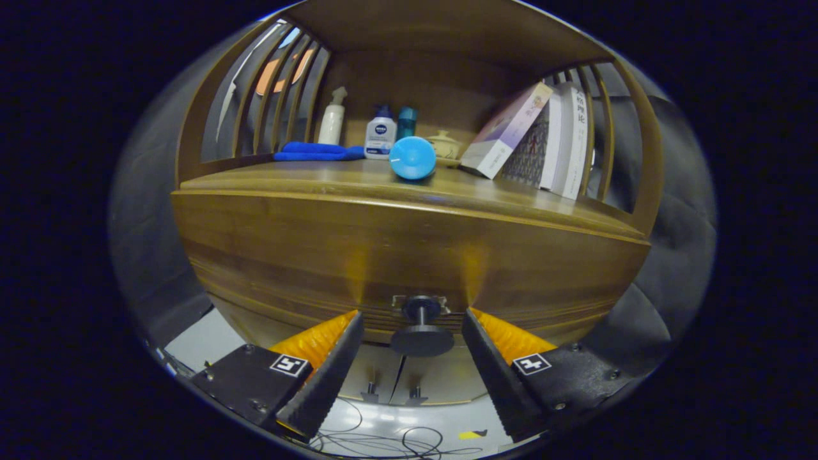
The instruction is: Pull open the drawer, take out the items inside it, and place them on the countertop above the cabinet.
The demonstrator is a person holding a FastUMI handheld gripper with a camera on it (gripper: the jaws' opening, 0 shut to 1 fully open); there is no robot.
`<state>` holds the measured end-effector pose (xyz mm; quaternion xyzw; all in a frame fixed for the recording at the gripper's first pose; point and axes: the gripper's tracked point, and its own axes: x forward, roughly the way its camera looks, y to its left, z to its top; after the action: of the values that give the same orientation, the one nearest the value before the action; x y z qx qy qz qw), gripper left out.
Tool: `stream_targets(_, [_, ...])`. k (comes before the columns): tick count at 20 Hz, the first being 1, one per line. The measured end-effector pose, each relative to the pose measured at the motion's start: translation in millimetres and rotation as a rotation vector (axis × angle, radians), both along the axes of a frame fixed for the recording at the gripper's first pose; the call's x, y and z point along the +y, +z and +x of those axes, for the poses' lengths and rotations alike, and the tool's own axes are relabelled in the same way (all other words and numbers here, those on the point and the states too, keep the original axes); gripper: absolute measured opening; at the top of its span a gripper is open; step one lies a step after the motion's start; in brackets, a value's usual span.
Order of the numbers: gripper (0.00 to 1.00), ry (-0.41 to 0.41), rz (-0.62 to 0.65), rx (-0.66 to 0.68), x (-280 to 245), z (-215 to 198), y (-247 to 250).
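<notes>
The gripper (pixel 412 319) holds its jaws wide around the drawer (pixel 409 262) knob (pixel 422 326), low in the frame, neither finger touching; a blue ball (pixel 412 157) sits on the countertop (pixel 319 179) above.

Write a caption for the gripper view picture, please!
Open gripper reaching for the closed drawer's knob, which sits between its jaws, below a countertop holding a blue ball.

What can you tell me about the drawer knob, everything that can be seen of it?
The drawer knob is dark, with a round flat cap on a short stem that rises from a small metal plate on the wooden drawer front. It looks like metal or plastic. The drawer appears closed. The knob sits between the open jaws of the gripper, and neither finger touches it.
</notes>
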<state>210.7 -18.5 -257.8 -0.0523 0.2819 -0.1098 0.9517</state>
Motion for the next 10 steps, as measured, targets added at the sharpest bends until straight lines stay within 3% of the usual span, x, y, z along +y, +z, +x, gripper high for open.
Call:
stream_targets(4, [1.0,0.019,0.055,-0.02,9.2,-25.2,19.2])
stream_targets(10, [1.0,0.136,0.064,-0.081,40.7,-98.1,56.4])
